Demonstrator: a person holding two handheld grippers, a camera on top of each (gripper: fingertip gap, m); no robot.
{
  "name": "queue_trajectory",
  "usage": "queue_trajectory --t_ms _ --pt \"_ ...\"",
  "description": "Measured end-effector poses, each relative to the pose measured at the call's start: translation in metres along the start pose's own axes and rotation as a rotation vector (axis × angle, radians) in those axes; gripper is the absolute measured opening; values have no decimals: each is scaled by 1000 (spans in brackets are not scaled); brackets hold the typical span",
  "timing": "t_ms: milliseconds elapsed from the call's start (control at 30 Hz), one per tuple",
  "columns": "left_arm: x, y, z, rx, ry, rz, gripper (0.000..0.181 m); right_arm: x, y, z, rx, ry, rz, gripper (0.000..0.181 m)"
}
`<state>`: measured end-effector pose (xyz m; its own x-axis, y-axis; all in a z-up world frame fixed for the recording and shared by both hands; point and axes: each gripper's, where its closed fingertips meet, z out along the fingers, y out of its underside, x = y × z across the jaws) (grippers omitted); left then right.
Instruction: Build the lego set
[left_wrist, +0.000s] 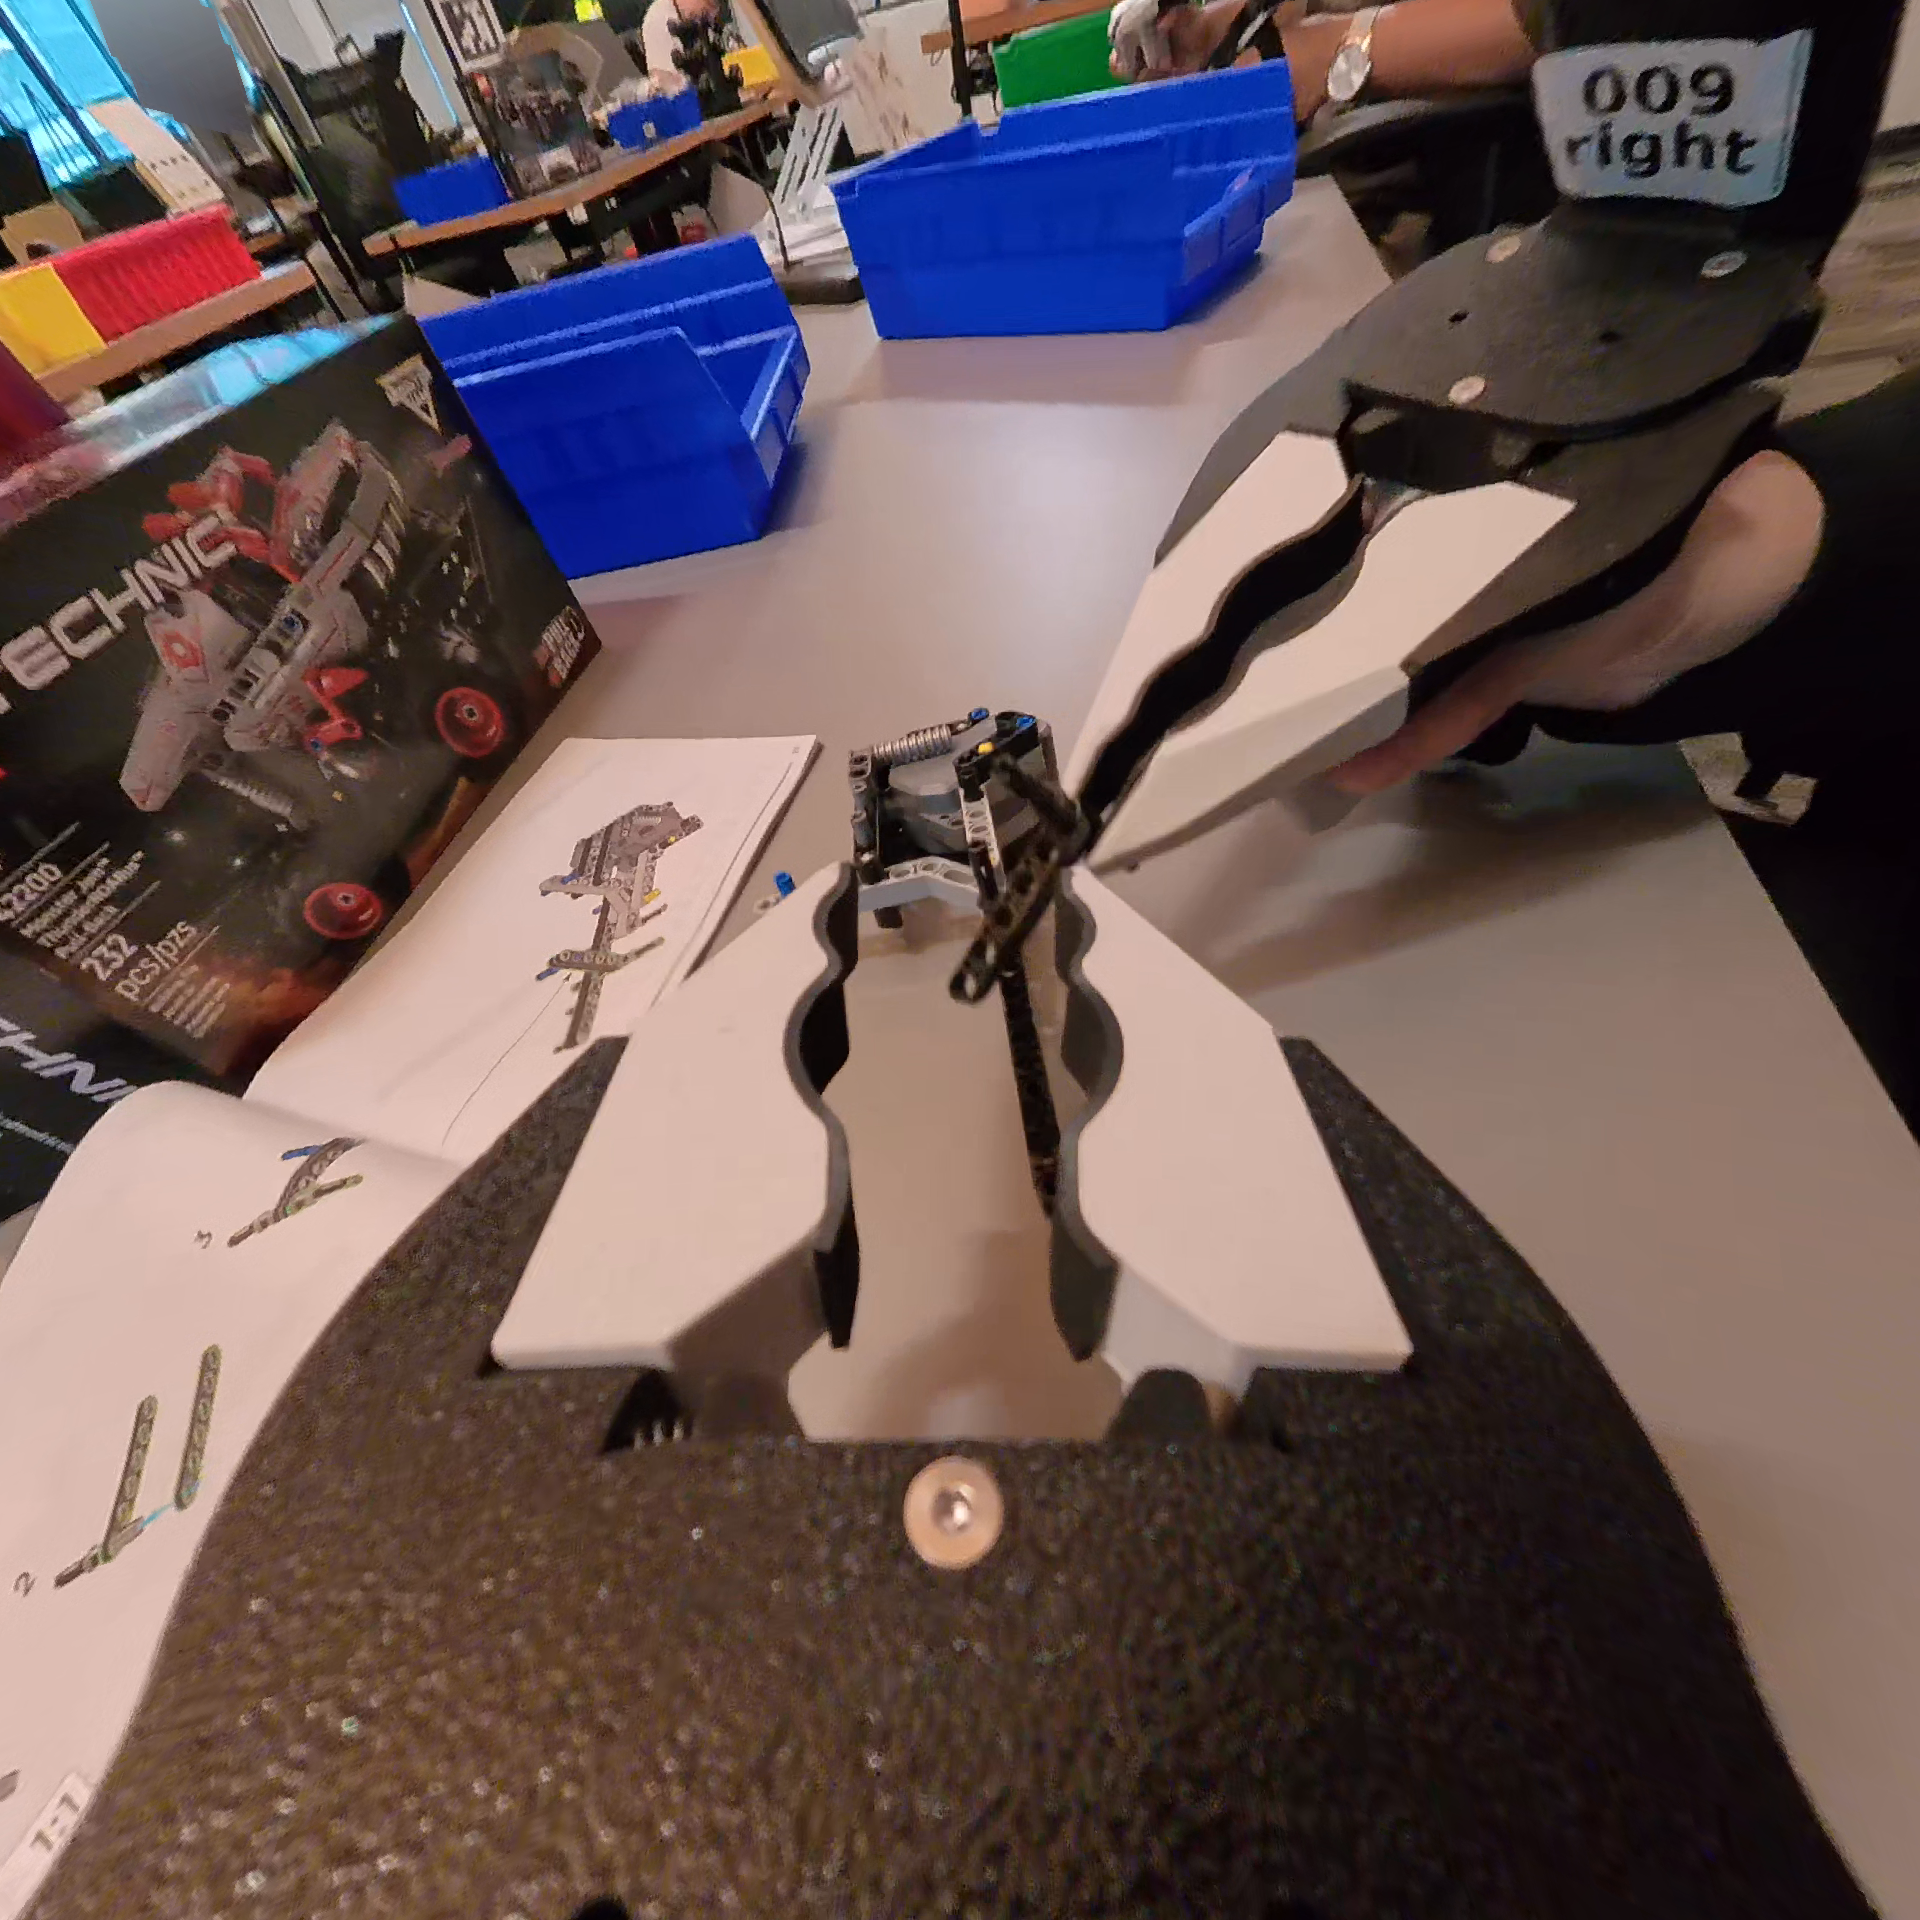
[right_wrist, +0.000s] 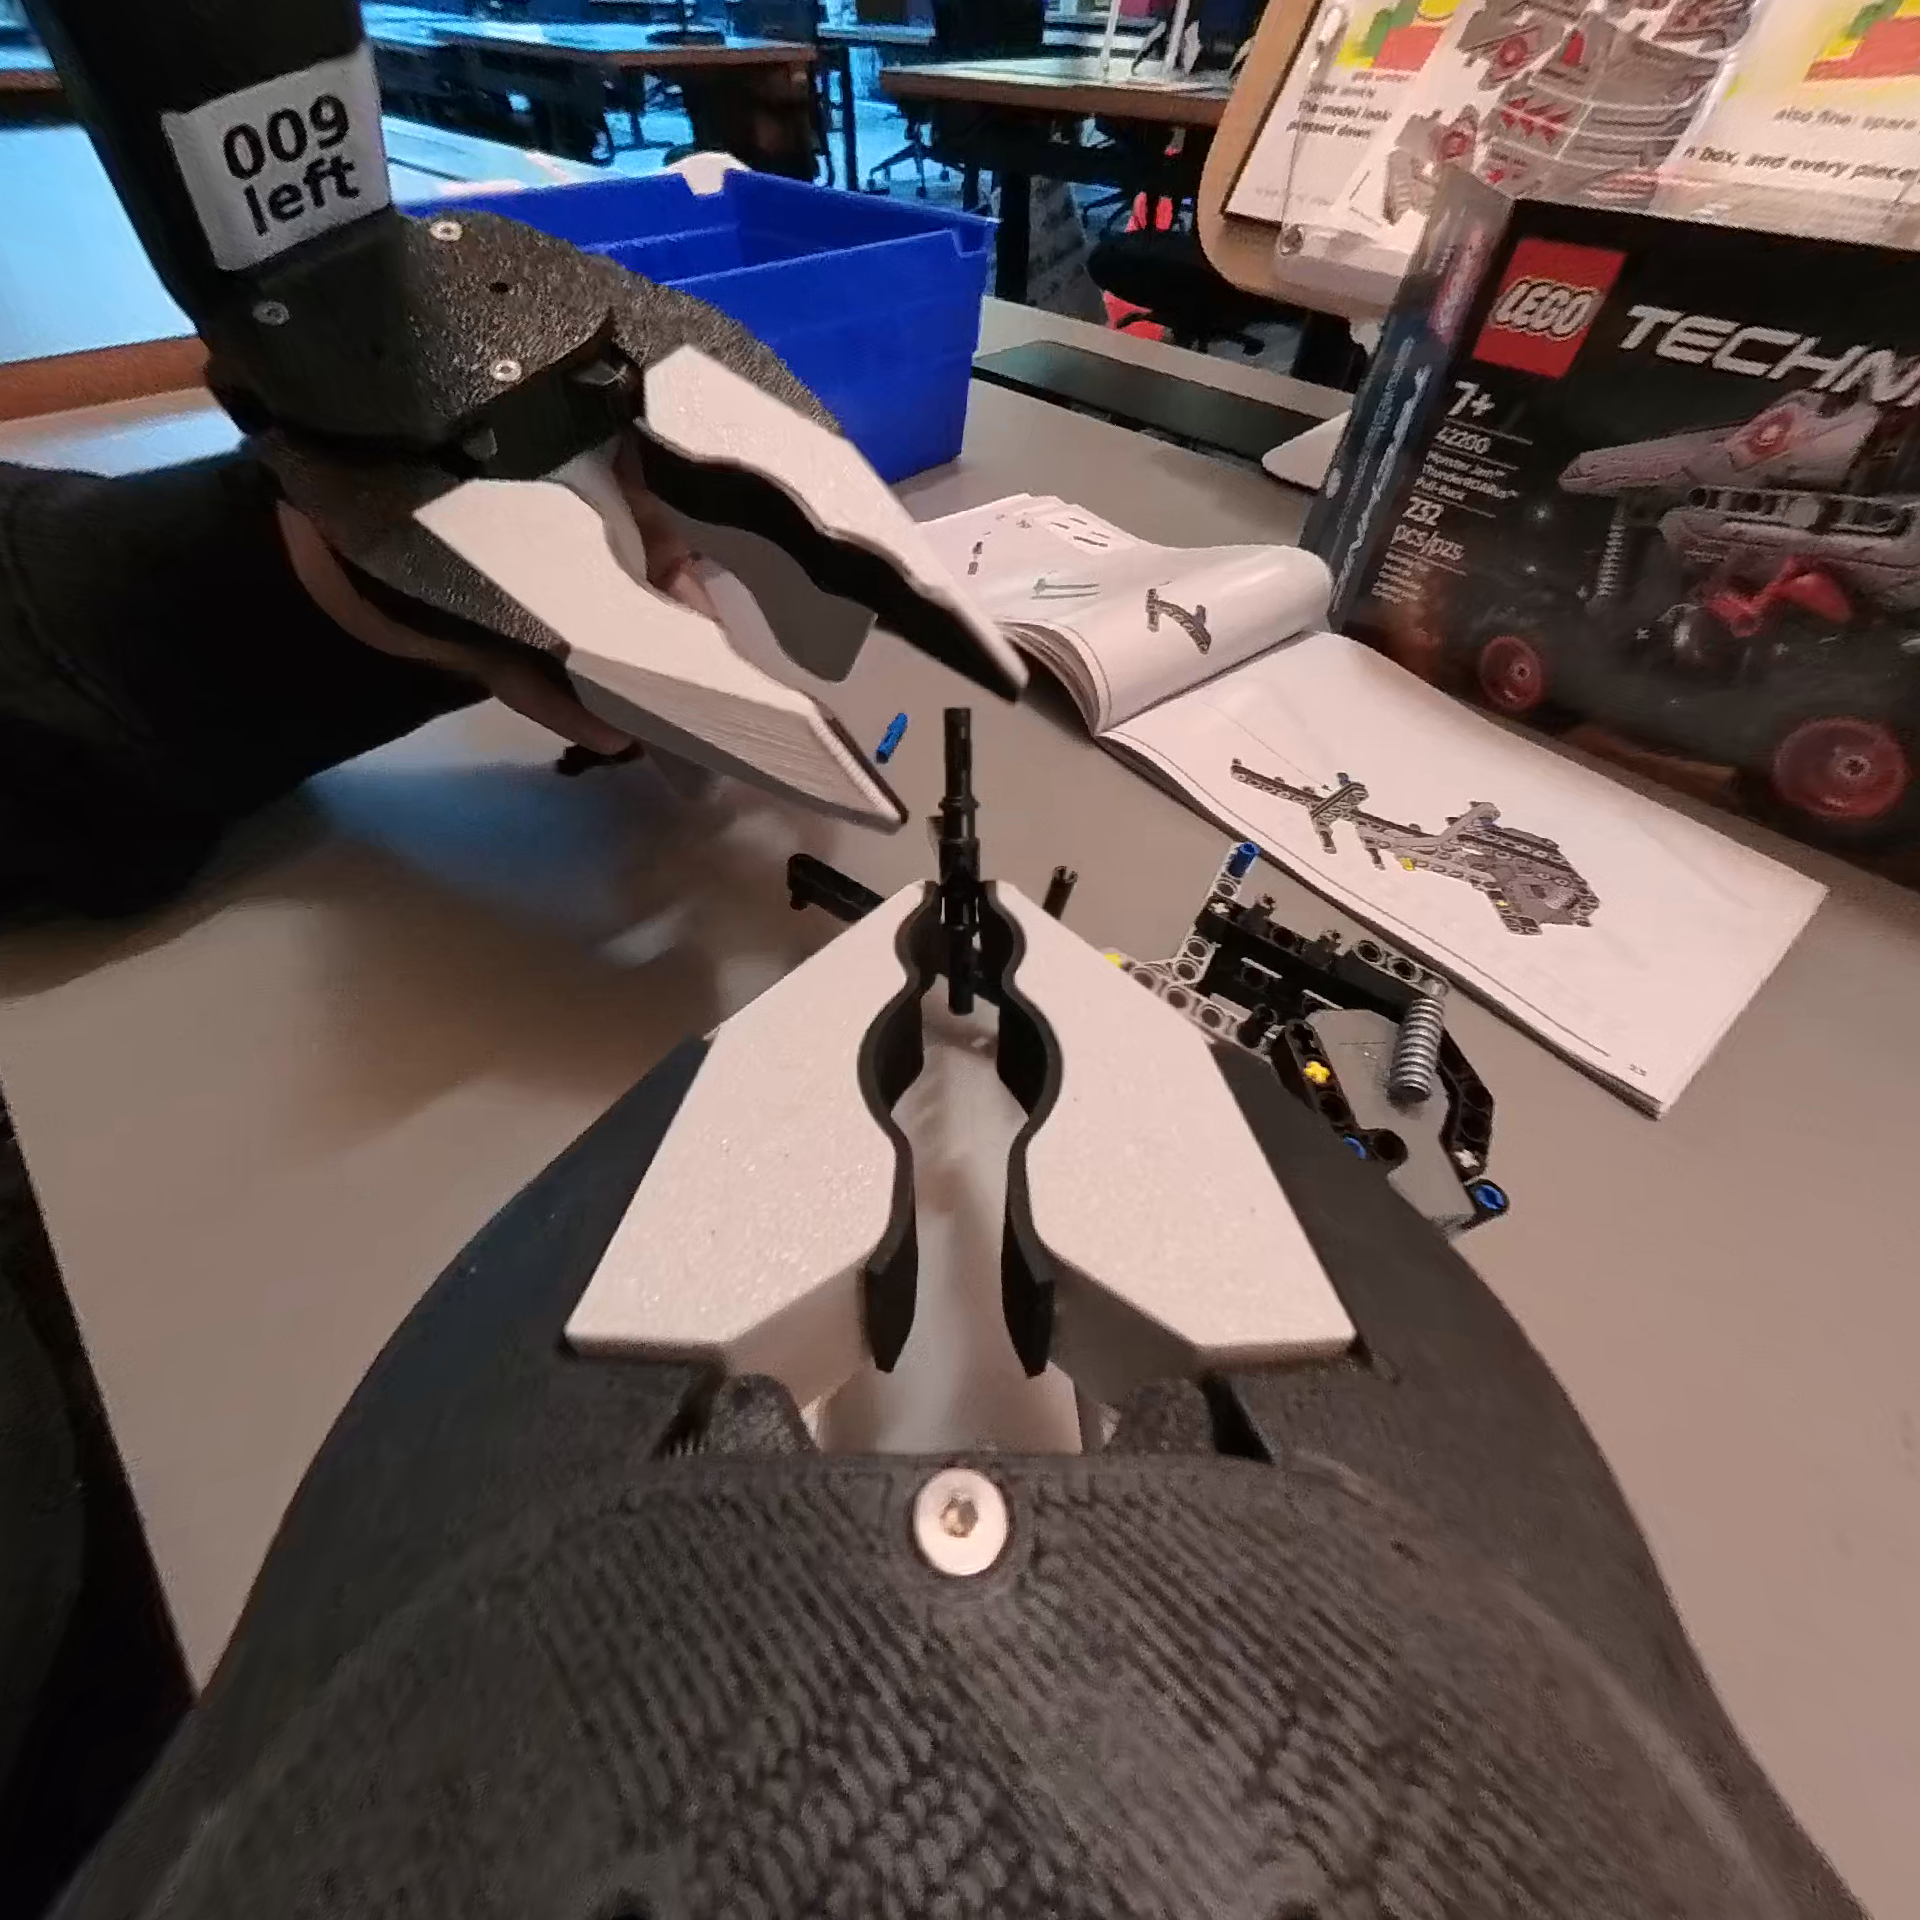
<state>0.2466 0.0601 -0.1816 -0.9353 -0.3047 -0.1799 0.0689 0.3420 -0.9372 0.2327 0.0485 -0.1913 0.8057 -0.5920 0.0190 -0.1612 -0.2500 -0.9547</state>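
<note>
My right gripper is shut on a black beam piece, a long thin beam with a shorter one crossing it. The piece sticks out past the tips. In the left wrist view the right gripper comes in from the upper right, and the black beam piece hangs between my left gripper's fingers. My left gripper is open around it; it also shows in the right wrist view, jaws apart. A part-built grey and black chassis with a metal spring lies on the table beyond.
An open instruction booklet and the set's box lie alongside. Blue bins stand at the back. A loose blue pin and black pins lie on the grey table. The tips of both grippers are at nearly the same place.
</note>
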Motion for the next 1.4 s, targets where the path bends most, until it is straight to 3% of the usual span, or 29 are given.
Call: queue_trajectory --t_ms 233,333,467,600,867,1100,1400 --pt "9 -15 -4 83 30 73 38 -14 7 1 -67 -128 54 5" --pt "11 -19 -6 83 -29 252 40 -14 5 -4 -90 -168 137 5" --pt "12 -35 -6 52 -219 597 35 -5 -5 -12 -61 -211 291 4" --pt "18 -34 3 3 -280 759 26 1 -11 -15 -27 -209 338 5" --pt "3 -26 5 -47 -368 795 15 7 -13 -17 10 -216 395 5" --pt "-19 -28 -4 -11 -455 698 15 38 -14 -29 34 -103 327 4" --pt "-56 -32 -26 -37 -690 632 3 55 -22 -35 145 -30 289 4"
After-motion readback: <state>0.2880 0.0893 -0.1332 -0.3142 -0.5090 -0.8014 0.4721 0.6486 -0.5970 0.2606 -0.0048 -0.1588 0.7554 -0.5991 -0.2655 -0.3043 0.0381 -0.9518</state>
